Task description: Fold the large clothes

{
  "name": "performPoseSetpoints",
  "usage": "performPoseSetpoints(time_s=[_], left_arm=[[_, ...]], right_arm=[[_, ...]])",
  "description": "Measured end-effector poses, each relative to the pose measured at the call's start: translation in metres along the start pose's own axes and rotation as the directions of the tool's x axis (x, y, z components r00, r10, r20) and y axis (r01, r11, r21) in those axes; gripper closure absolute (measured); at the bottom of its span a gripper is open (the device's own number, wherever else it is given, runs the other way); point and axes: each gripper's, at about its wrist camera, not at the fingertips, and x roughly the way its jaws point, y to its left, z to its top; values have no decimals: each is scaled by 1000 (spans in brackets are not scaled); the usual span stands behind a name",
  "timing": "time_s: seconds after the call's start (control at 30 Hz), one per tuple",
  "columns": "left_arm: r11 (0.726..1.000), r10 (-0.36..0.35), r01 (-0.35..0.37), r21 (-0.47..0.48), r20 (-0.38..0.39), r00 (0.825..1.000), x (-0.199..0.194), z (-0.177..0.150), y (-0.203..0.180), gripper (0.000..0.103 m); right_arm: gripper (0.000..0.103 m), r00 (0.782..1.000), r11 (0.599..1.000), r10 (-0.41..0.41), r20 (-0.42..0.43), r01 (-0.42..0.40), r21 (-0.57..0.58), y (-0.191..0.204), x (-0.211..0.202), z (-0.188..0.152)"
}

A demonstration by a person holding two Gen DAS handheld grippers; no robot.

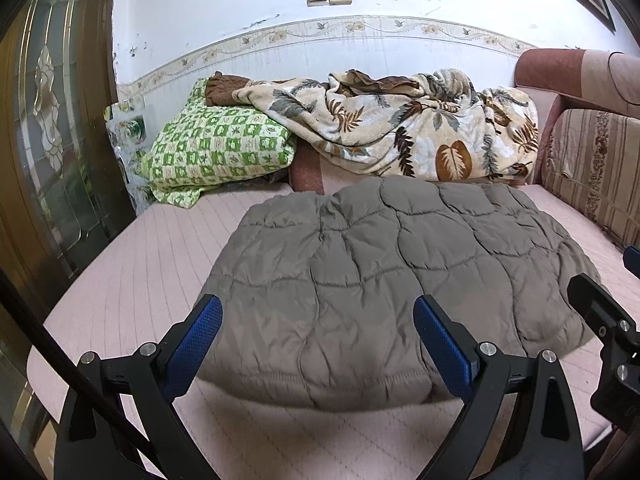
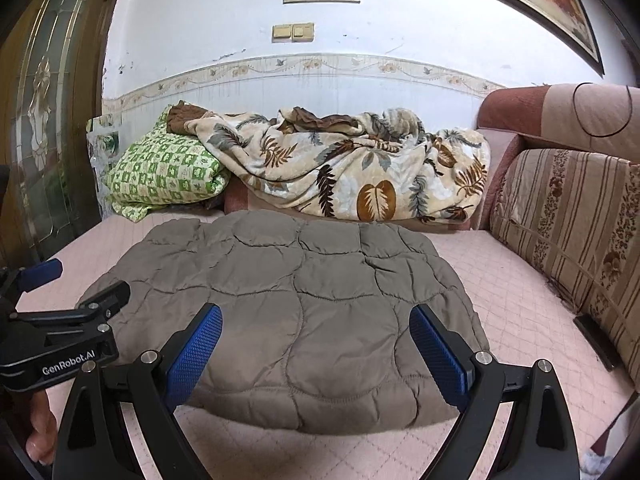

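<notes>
Left wrist view: left tongs (image 1: 318,336) spread wide, empty, hovering over one folded grey quilted jacket (image 1: 384,280) on the pink sofa seat (image 1: 140,264). Right wrist view: right tongs (image 2: 316,340) apart too, over that jacket; behind it, one leaf-print blanket (image 2: 352,168), one green checked pillow (image 2: 164,172).

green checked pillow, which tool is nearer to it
Left. The left tool is over the grey quilted jacket's pillow-side half; the right tool is farther from the green checked pillow.

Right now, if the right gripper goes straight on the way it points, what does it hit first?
Probably the folded grey quilted jacket on the pink cover: the right gripper points at its near part, jaws open. Depth is unclear.
</notes>
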Motion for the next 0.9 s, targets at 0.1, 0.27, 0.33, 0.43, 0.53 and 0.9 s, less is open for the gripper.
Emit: performPoseSetpoints(time_s=[0.1, 0.27, 0.33, 0.43, 0.53, 0.9], left_arm=[[1000, -5, 5, -11, -2, 1000, -7, -5, 4, 7], [1000, 2, -3, -26, -13, 1000, -7, -6, 9, 7], [1000, 7, -7, -30, -14, 1000, -6, -7, 11, 7], [1000, 8, -9, -30, -21, 1000, -4, -7, 12, 7], [999, 7, -8, -31, -32, 999, -1, -6, 12, 7], [999, -4, 1, -32, -83, 997, 8, -8, 13, 7]], right_arm=[[4, 1000, 1000, 5, 15, -4, -17, 9, -12, -4], [3, 1000, 998, 17, 17, -16, -65, 23, -18, -8], [3, 1000, 997, 21, 7, -20, -72, 26, -17, -9], [3, 1000, 998, 24, -6, -24, -63, 25, -13, -10], [3, 1000, 998, 19, -20, -20, -61, 24, -9, -11], [3, 999, 998, 19, -30, -21, -61, 23, -7, -13]])
